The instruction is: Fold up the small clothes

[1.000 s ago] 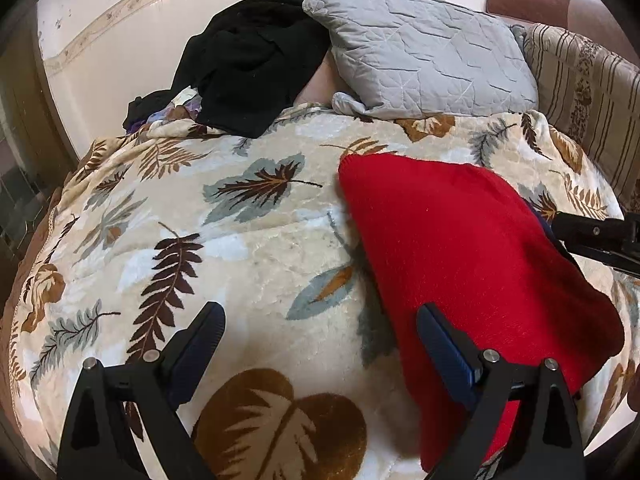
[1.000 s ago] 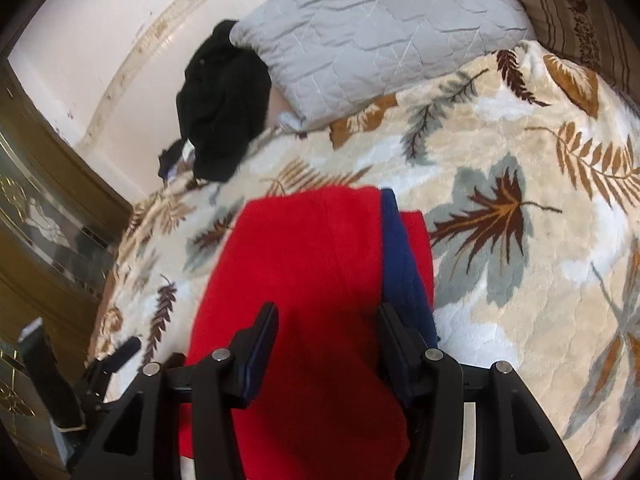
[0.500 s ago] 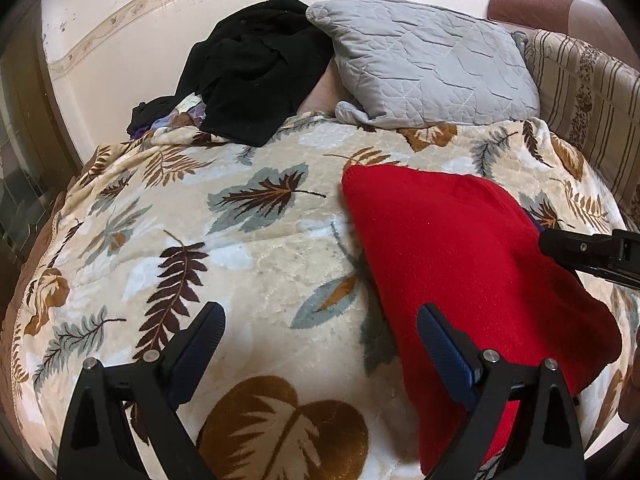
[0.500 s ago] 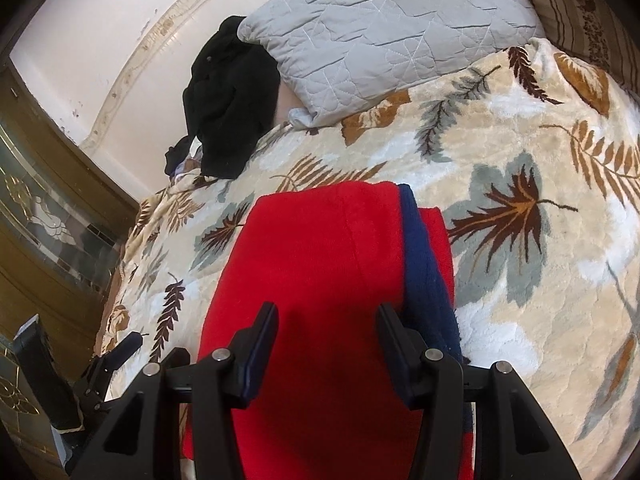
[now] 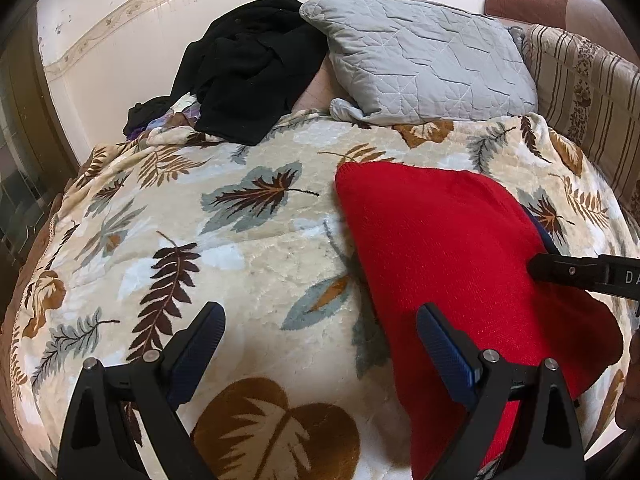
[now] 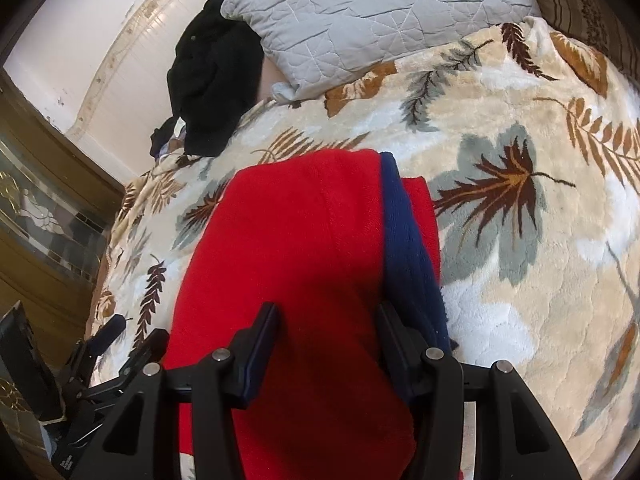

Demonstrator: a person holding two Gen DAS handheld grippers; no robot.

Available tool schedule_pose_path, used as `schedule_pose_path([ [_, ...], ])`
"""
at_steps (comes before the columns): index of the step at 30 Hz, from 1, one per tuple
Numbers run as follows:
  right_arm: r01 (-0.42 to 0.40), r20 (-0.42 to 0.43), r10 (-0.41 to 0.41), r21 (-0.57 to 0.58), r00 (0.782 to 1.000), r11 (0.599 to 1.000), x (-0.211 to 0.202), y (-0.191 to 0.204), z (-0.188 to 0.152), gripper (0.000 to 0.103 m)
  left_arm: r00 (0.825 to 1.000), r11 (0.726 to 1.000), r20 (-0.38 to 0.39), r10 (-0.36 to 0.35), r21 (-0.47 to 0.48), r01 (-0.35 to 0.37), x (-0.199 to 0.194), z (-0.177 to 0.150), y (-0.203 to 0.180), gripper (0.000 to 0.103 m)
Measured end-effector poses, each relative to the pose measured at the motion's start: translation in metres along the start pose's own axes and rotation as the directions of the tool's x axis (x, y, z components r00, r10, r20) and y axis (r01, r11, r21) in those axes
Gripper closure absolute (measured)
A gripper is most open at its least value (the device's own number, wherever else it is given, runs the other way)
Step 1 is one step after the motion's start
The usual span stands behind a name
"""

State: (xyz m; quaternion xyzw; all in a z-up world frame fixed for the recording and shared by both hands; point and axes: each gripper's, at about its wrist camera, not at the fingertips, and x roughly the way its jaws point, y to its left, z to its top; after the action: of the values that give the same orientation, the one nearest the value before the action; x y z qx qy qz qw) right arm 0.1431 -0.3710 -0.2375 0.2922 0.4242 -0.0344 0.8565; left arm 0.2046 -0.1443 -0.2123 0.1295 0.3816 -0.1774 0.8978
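Left hand-held gripper [image 5: 320,338] spread wide over plush leaf-print blanket [image 5: 260,248], right hand-held gripper [image 6: 328,332] parted above fuzzy red knit garment [image 6: 296,240]

red garment [image 5: 448,240], leaf-print blanket [image 5: 248,248], grey pillow [image 5: 420,52]

Both grippers [image 5: 320,336] [image 6: 328,332] angled down, fingers [image 5: 444,344] apart

Both cameras look steeply down at a bed from close above. The left view faces the blanket [image 5: 256,256], with a red garment [image 5: 460,256] at its right. The right view sits directly over that garment. Both share the grey pillow [image 6: 380,12] and black clothes [image 5: 256,64].
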Motion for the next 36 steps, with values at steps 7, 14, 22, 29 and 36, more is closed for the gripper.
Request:
schedule_pose_path([
  [7,0.001,-0.002,-0.001,0.001,1.000,1.000,-0.0001,0.0013,0.0000,0.049,1.000,1.000,-0.001,0.000,0.002,0.000,-0.0001,0.0001,-0.0001,0.007],
  [14,0.006,-0.003,-0.006,-0.004,1.000,1.000,0.0001,0.0024,-0.0012,0.048,1.000,1.000,0.001,0.000,0.000,0.000,-0.0001,0.0007,-0.0001,0.007],
  [22,0.006,-0.003,-0.006,-0.005,1.000,1.000,0.0002,0.0022,-0.0013,0.048,1.000,1.000,0.007,0.005,-0.004,-0.005,-0.0001,0.0012,0.0013,0.007],
  [29,0.008,-0.002,-0.008,-0.007,1.000,1.000,0.0002,0.0025,-0.0012,0.048,1.000,1.000,0.009,0.004,-0.007,-0.004,-0.0013,0.0007,0.0021,0.007],
  [36,0.005,-0.003,-0.005,-0.007,1.000,1.000,-0.0012,0.0029,-0.0021,0.048,1.000,1.000,0.011,0.007,-0.006,-0.007,-0.0021,0.0008,0.0022,0.007],
])
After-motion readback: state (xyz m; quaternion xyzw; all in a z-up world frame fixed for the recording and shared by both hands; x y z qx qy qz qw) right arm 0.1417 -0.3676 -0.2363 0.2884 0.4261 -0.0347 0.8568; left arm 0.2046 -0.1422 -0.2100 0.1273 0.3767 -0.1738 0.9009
